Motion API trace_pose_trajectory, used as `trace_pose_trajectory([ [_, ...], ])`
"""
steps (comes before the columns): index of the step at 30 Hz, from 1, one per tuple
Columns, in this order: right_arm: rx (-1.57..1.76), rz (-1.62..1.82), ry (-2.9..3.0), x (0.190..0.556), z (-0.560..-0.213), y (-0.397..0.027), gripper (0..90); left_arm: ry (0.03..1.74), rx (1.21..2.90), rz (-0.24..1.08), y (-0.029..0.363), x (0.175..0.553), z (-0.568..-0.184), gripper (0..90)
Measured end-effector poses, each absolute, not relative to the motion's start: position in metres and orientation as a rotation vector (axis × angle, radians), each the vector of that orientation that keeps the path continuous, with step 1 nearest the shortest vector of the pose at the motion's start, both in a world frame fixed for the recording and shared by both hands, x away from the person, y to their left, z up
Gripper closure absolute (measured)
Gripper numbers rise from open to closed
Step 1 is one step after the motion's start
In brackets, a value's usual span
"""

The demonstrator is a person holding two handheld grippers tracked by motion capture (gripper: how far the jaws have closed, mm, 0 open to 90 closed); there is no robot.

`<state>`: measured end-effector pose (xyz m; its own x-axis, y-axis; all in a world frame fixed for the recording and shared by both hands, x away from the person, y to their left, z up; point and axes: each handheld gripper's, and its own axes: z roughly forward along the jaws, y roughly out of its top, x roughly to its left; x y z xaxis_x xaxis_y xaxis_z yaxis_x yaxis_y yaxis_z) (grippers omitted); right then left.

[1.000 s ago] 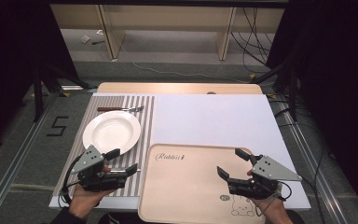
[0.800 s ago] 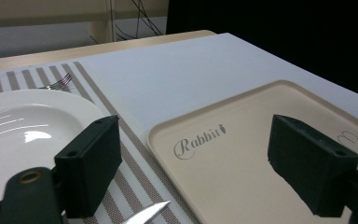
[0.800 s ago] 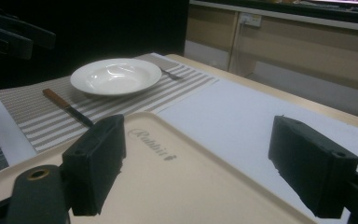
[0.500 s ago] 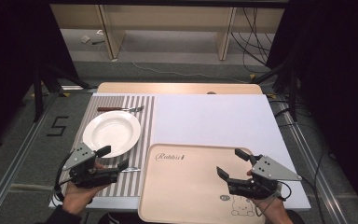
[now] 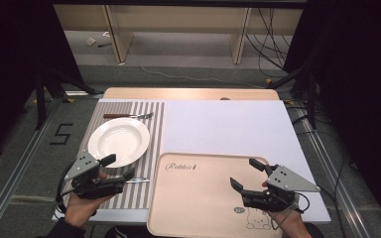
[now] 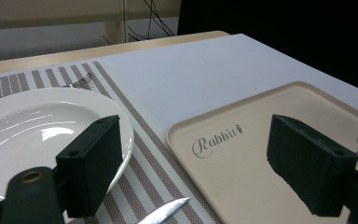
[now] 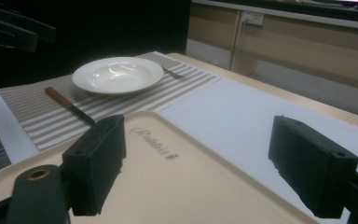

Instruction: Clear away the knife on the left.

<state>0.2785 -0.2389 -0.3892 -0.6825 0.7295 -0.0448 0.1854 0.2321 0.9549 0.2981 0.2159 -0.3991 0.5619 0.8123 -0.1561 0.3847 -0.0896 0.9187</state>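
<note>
My right gripper [image 5: 245, 175] hovers over the tray [image 5: 198, 198], fingers wide apart and empty. My left gripper [image 5: 119, 167] hangs above the knife [image 5: 138, 180] on the striped mat [image 5: 154, 129], fingers spread, holding nothing. Beyond sits the plate [image 5: 118, 141], then a fork [image 5: 128, 116].

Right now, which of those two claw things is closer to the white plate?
The left. The left gripper hovers at the plate's near edge, above the striped placemat. The right gripper is well off to the side, over the beige tray.
</note>
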Motion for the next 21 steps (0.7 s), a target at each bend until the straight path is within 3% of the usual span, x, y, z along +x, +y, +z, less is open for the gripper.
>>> trace_pose_trajectory([
  [21, 0.837, 1.464, 2.020, 0.279, -0.389, -0.239, 20.0, 1.070, 1.811, 0.502, 0.238, 0.308, -0.405, 17.6],
])
